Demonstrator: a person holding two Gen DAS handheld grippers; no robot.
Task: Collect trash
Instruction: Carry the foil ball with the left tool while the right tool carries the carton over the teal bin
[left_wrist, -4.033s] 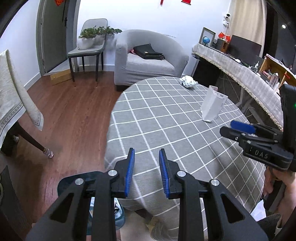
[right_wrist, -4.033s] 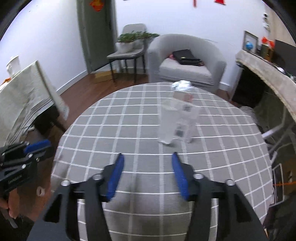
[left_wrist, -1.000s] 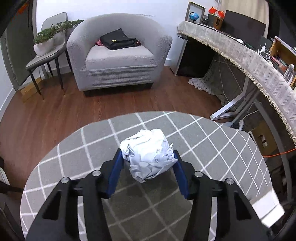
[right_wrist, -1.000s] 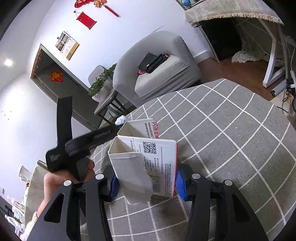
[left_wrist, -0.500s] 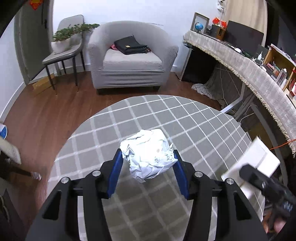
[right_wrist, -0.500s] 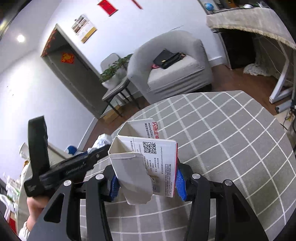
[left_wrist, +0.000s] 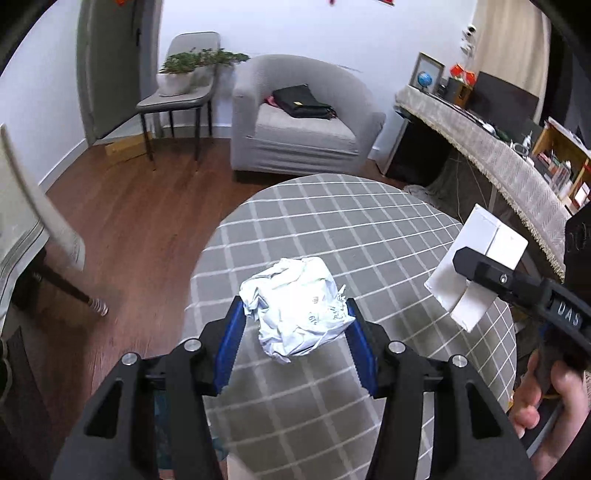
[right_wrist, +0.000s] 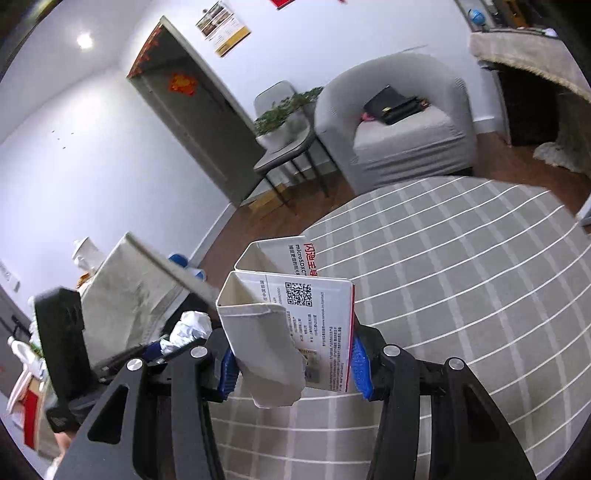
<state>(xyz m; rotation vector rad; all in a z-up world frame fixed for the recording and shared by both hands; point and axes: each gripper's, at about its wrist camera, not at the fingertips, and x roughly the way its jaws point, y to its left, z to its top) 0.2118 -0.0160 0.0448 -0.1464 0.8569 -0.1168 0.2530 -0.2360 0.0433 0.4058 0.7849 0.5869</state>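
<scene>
A crumpled white paper ball (left_wrist: 295, 306) hangs above the round grey checked table (left_wrist: 332, 221), with my left gripper (left_wrist: 293, 325) shut on it between the blue pads. My right gripper (right_wrist: 290, 360) is shut on an empty white carton (right_wrist: 295, 317) with a QR code and red lettering, its top flap open. In the left wrist view the carton (left_wrist: 476, 258) and the right gripper (left_wrist: 517, 284) show at the right edge, with the hand (left_wrist: 543, 402) that holds it. The right wrist view shows the paper ball (right_wrist: 188, 330) and the left gripper's body (right_wrist: 62, 339) low at the left.
A grey armchair (left_wrist: 306, 125) with a black bag (left_wrist: 301, 101) stands beyond the table, beside a chair with a potted plant (left_wrist: 184, 74). A cloth-covered sideboard (left_wrist: 498, 162) runs along the right. Another draped table (right_wrist: 140, 288) is to the left. Wooden floor (left_wrist: 140, 221) lies between them.
Both grippers have drawn back and up from the table with their loads. The left one moved further, so more table and floor show beneath the paper ball. The right view has rolled.
</scene>
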